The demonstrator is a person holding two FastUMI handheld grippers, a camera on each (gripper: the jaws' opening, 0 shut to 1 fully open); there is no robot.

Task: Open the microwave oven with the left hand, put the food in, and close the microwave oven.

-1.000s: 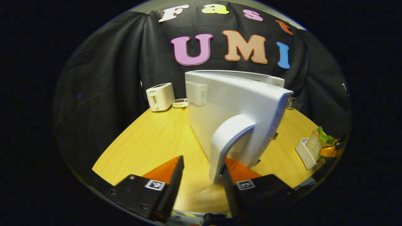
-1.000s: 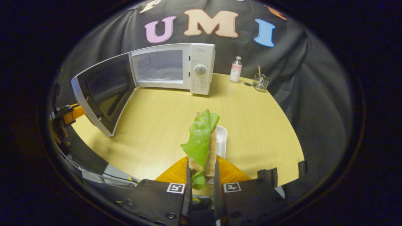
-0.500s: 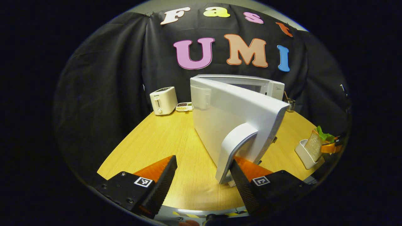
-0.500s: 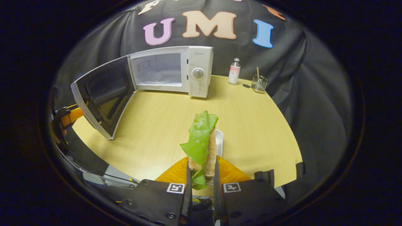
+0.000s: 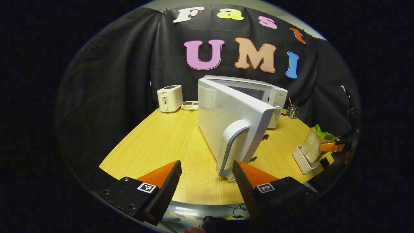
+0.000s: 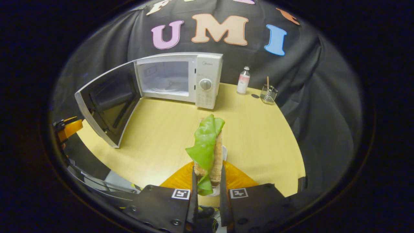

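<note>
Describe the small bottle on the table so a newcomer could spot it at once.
Start at the white microwave at the back of the table. Just to the right of its dial panel stands the bottle, upright near the black cloth. It has a pink label, unlike the wire holder further right.

Microwave (image 6: 181, 79): white, boxy, upright at the far side of the wooden table. Control panel with a round dial on its right face. Cavity lit pale, nothing seen inside.

Door (image 5: 234, 121): hinged at the microwave's left edge, swung wide open toward the table's near side. Outer face white; inner face dark with a window. Curved white handle (image 5: 231, 147) runs vertically along the free edge.

Sandwich (image 6: 208, 150): toasted bread slices standing on edge, a green lettuce leaf draped over the top and left side. Its lower end sits in a small white tray (image 5: 300, 160), near the table's front edge, well apart from the microwave.
</note>
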